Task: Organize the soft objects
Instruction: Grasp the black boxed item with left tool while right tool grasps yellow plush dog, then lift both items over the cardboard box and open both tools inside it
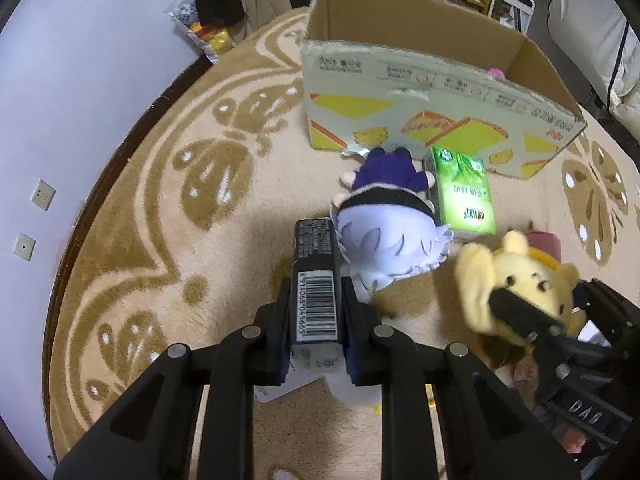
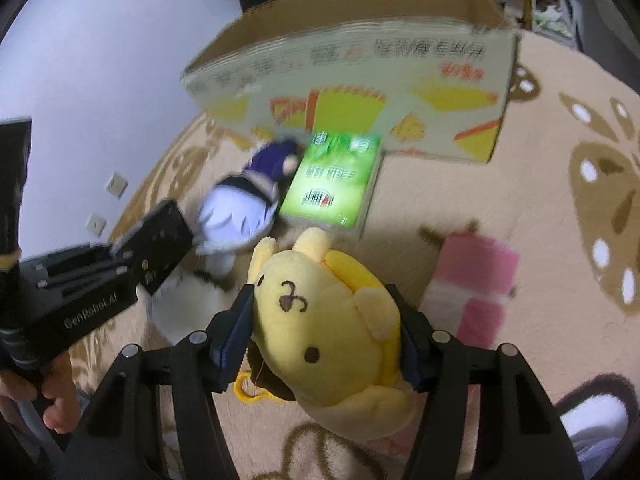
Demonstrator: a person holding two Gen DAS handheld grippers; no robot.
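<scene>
Risk sits with your right hand-held gripper (image 2: 326,338): it squeezes the yellow plush toy (image 2: 332,320), which could slip out short of the cardboard box (image 1: 420,92) at the far side of the rug (image 1: 160,220). Your left hand-held gripper (image 1: 316,320) clamps a dark packet (image 1: 316,276). The purple doll (image 1: 384,224) and green pack (image 1: 464,196) lie just before the box.
</scene>
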